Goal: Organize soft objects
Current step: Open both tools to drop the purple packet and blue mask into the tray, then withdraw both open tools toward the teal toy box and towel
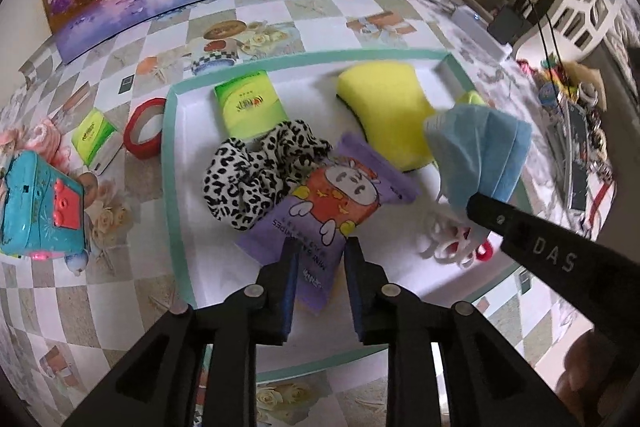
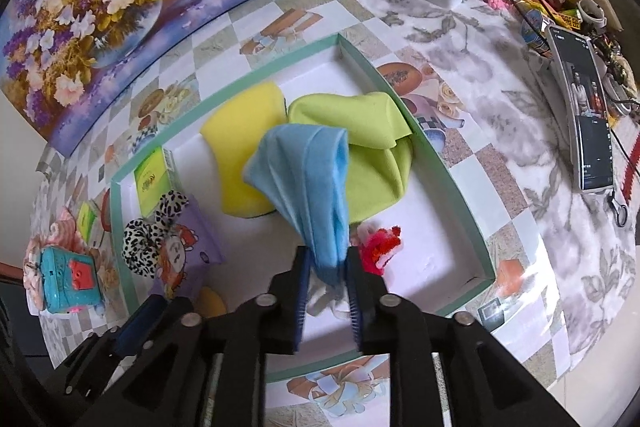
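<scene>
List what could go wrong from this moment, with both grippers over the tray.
1. The blue cloth sits between the right gripper pads and hangs over the red and white hair tie; it may drop onto it.
2. The left gripper straddles the purple wipes pack, which overlaps the leopard scrunchie; lifting or nudging the pack could drag the scrunchie.

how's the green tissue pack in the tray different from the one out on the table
The tissue pack in the tray lies flat on the white floor of the tray, face up, with the spotted scrunchie over its near end. The tissue pack on the table sits outside the tray beside the red tape roll, tilted so its side shows, and looks smaller from here. Both are bright green with the same red and yellow logo.
</scene>
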### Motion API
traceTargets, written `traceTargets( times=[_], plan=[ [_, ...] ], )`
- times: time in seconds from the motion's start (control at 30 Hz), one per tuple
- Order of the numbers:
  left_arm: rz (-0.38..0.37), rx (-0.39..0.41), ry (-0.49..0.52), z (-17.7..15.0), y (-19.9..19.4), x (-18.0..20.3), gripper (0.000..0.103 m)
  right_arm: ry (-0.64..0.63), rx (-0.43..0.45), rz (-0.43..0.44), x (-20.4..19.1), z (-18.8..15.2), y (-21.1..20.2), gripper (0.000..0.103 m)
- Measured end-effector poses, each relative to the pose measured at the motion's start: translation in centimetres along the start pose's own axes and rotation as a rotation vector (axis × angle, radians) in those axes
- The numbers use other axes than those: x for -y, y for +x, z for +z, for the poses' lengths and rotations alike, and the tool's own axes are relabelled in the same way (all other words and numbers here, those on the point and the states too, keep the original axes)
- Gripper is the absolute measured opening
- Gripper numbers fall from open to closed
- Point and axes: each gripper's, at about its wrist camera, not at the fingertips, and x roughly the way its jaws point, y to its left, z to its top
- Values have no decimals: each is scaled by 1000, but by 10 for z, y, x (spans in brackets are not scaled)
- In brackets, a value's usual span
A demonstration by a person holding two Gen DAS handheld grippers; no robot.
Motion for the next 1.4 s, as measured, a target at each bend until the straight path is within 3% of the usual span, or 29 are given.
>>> traceTargets(
  times=[0.13,0.23,0.27,0.43,0.57,0.7,0.83,1.0,1.1,1.4],
  plan=[
    [-18,38,-38,3,-14,-7,41,-9,29,6,-3,1,-7,29],
    [-28,56,-84,5,-21,-18,46,-15,49,11,-5,2,-12,56],
    [-31,60,-115,6,-23,-24,49,-18,59,10,-7,2,-15,60],
    [33,67,-209,6,-27,-50,54,-61,77,-3,-16,2,-17,67],
    [77,42,-302,4,-21,-75,71,-112,77,-29,-26,-1,-14,73],
    [121,40,-360,1,-18,-90,77,-150,89,-50,-33,-3,-14,78],
    [140,48,-403,-2,-21,-102,87,-177,97,-64,-39,-4,-14,89],
    [149,62,-434,-2,-22,-110,90,-202,107,-73,-44,-5,-14,103],
    [172,79,-448,-4,-23,-114,101,-210,116,-83,-46,-5,-15,103],
    [216,112,-469,-5,-30,-126,101,-211,114,-66,-48,-7,-14,103]
  ],
)
